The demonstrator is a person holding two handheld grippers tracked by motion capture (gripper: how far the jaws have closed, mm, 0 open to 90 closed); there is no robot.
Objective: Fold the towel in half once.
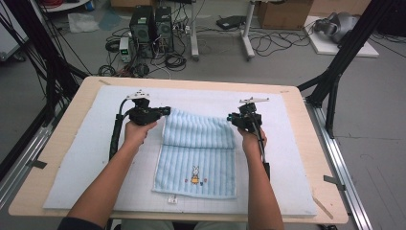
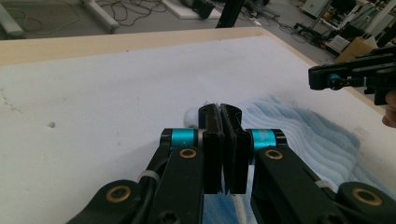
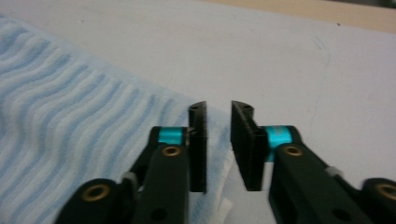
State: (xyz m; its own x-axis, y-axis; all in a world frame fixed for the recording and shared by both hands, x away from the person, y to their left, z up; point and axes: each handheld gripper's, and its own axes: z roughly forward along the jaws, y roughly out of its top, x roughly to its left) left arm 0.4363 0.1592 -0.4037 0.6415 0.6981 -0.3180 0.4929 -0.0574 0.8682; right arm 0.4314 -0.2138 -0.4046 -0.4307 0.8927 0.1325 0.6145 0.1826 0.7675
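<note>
Pale blue ribbed terry towel (image 1: 197,158) with a small rabbit stitched near its front hem lies partly folded on the white padded mat (image 1: 72,158) that covers the light wooden worktop (image 1: 62,120), its far edge doubled toward the person. Folding it well calls for both far corners to be pinched firmly and carried level, at the same pace, so the edges meet squarely and the cloth does not skew or sag between the hands. Left claw (image 2: 223,122) is pressed together, apparently on the towel's far left corner, though the pinched cloth is hard to make out. Right claw (image 3: 218,121) stands apart over the far right corner, the cloth beneath it and nothing gripped; it should close before any lift.
</note>
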